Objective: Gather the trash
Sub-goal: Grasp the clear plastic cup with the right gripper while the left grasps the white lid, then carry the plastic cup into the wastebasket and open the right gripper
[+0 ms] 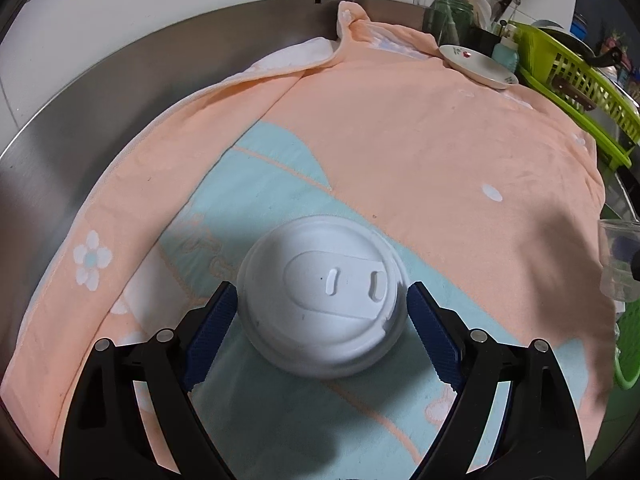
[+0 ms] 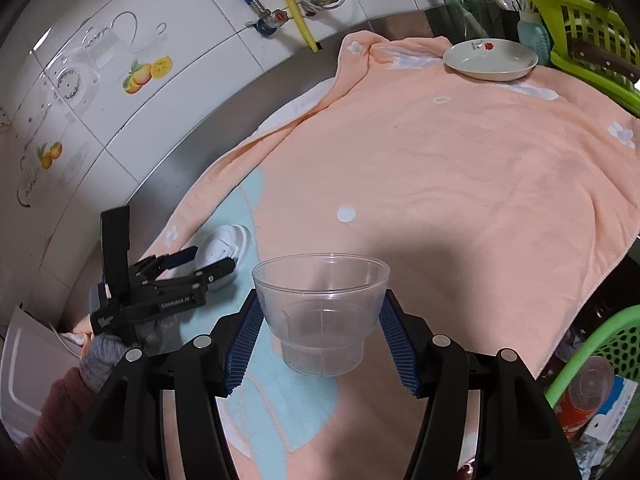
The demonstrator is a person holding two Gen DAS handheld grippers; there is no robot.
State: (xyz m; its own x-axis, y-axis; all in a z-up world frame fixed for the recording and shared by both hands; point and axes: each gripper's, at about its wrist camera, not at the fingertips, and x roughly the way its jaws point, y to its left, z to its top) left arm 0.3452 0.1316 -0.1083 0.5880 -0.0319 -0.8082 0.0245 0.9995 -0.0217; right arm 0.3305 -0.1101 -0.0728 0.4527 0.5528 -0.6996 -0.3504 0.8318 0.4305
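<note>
A white plastic cup lid [image 1: 324,300] lies on the teal part of a peach towel [image 1: 400,152]. My left gripper [image 1: 322,286] is open and straddles the lid, one blue pad close beside each edge, with no clear squeeze showing. The right wrist view shows the same lid [image 2: 224,240] between the left gripper's [image 2: 212,258] fingers, far left. My right gripper [image 2: 322,298] is shut on a clear plastic cup [image 2: 320,312], held upright above the towel [image 2: 440,160]. That cup [image 1: 618,260] also shows at the right edge of the left wrist view.
The towel covers a steel counter [image 1: 120,100] against a tiled wall. A white plate [image 2: 490,58] sits at the towel's far end beside a green dish rack [image 2: 580,32] and a glass jar [image 2: 464,4]. A green basket [image 2: 588,344] holding trash stands below the counter's right edge.
</note>
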